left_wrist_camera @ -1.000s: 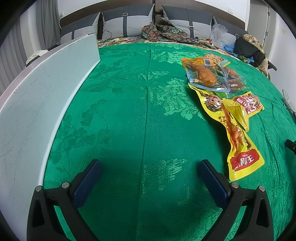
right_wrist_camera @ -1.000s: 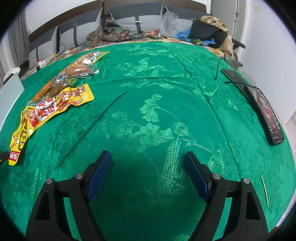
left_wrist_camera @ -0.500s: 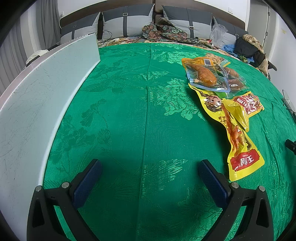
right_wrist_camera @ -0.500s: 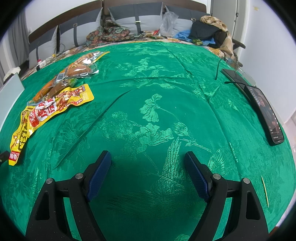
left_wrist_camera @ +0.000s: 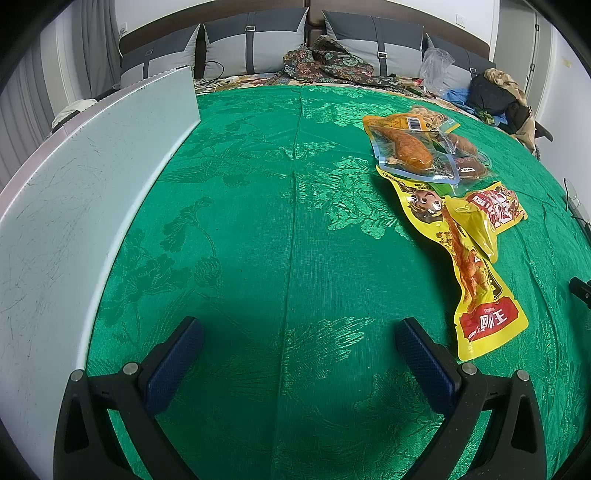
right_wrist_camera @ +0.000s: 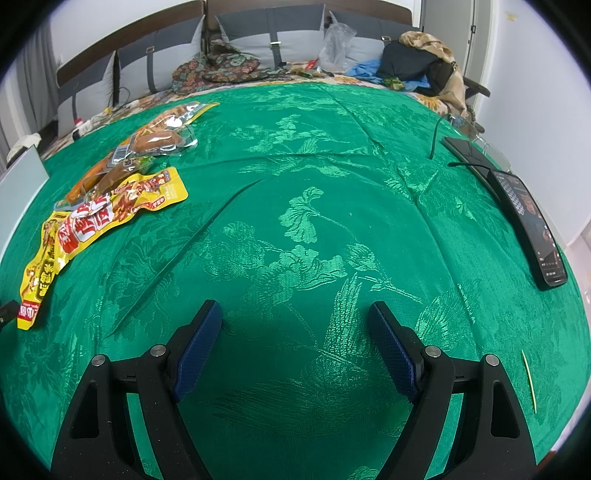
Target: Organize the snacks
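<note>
While both tongs, left (left_wrist_camera: 295,343) and right (right_wrist_camera: 295,325), gape wide and empty over a green bedspread (left_wrist_camera: 258,240), snack packets (left_wrist_camera: 458,221) lie at two o'clock.

Bed (left_wrist_camera: 258,229) — green floral brocade cover, lit from overhead. Headboard (left_wrist_camera: 369,11), dark brown, along the far edge, fronted by grey cushions (left_wrist_camera: 255,48). Walls (right_wrist_camera: 535,74) white. Grey curtain (left_wrist_camera: 92,48) at the far left corner. Pale board (left_wrist_camera: 74,192) upright along the bed's left edge.
</note>
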Tool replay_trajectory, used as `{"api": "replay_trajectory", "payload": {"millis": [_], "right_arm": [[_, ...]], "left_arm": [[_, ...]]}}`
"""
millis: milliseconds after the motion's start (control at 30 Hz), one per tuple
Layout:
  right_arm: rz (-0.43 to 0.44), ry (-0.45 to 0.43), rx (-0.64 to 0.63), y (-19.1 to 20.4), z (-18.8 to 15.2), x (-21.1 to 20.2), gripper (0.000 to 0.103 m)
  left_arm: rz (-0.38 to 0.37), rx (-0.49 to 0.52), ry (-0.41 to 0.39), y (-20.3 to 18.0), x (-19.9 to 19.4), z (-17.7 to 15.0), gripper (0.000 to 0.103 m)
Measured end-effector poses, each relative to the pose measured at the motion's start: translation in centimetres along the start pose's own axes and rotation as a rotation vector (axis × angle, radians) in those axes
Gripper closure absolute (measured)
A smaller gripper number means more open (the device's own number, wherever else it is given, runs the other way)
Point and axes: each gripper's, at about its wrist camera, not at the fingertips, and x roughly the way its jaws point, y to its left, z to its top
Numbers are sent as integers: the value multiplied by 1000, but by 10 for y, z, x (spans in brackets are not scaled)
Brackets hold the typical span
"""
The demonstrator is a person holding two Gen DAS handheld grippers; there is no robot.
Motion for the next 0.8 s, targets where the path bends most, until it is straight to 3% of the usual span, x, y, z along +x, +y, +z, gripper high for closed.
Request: {"api": "replay_trajectory", "payload": {"millis": [300, 367, 467, 533, 667, 733, 800], "right_arm": [[0, 0, 0, 0, 0, 0, 19], [0, 0, 0, 0, 0, 0, 19], [0, 0, 0, 0, 0, 0, 19], [0, 0, 0, 0, 0, 0, 19], [0, 0, 0, 0, 0, 0, 19], [0, 0, 0, 0, 0, 0, 19], [0, 0, 0, 0, 0, 0, 19]], "left_arm": [[-22, 16, 24, 0, -1, 2, 0], [-105, -15, 61, 3, -3, 11, 1], [-254, -131, -8, 1, -25, 24, 1], [-277, -109, -24, -19, -32, 38, 1], [-264, 62, 98, -79, -6, 63, 0], [-180, 165, 163, -105, 16, 65, 1], [-102, 189, 185, -111, 29, 64, 5]]}}
